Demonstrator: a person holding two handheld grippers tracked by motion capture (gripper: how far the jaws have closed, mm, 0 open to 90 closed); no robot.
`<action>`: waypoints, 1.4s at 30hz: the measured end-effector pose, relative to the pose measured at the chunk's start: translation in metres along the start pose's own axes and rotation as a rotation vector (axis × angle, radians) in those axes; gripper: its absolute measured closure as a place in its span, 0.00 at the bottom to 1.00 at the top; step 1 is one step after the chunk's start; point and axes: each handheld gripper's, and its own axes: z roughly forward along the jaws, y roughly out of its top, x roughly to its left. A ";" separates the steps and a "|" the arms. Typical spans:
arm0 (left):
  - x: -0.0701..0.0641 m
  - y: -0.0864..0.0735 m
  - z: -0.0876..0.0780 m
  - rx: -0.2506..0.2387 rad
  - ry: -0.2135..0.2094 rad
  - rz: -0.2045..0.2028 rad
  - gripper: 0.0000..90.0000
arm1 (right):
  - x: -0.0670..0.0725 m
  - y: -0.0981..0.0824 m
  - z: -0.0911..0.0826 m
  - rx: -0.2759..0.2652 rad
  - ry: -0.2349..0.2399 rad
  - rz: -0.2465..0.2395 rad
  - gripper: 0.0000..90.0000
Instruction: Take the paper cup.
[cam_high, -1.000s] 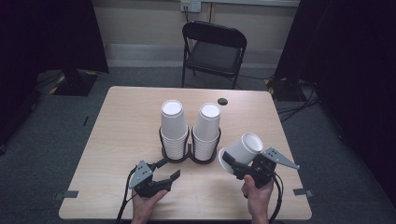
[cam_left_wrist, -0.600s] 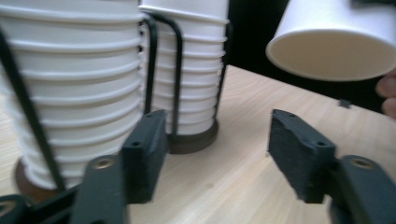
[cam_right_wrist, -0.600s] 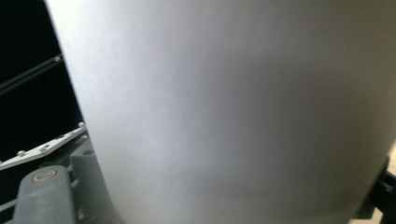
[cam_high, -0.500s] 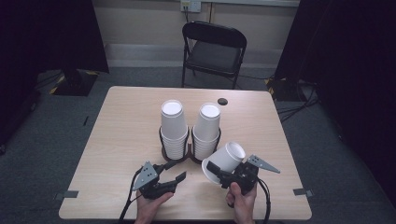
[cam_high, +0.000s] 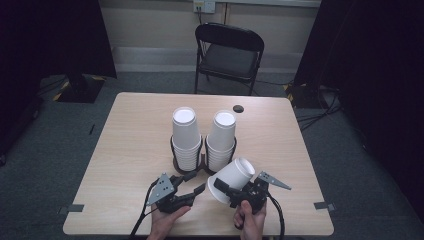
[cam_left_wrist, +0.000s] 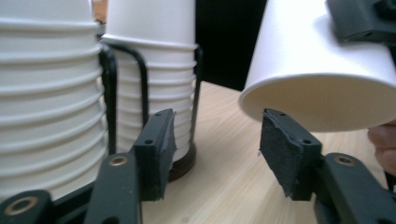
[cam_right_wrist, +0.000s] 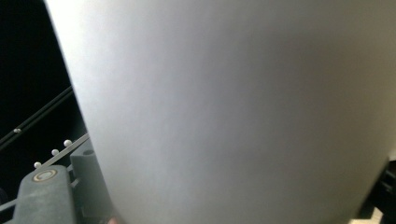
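The right gripper, clamped on the white paper cup, has dropped toward lower centre; the empty left gripper jaws, just closing, remain apart.

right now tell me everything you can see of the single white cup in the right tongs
The plain white paper cup is a tapered cone with a rolled rim, unprinted and undented. It lies tilted, its open mouth turned toward the left tongs and its closed base pointing up and away. The right tongs are clamped on its wall near the rim, holding it above the light wooden table, beside the two racked cup stacks.
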 end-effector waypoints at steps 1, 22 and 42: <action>-0.001 0.000 0.001 -0.013 -0.005 -0.001 0.53 | 0.000 0.000 0.000 0.002 0.006 0.005 0.16; -0.013 -0.001 0.016 -0.139 0.006 0.080 0.70 | 0.010 -0.014 0.025 0.115 0.106 0.106 0.16; -0.016 -0.003 0.015 -0.115 0.004 0.097 0.95 | 0.008 -0.011 0.025 0.104 0.081 0.088 0.12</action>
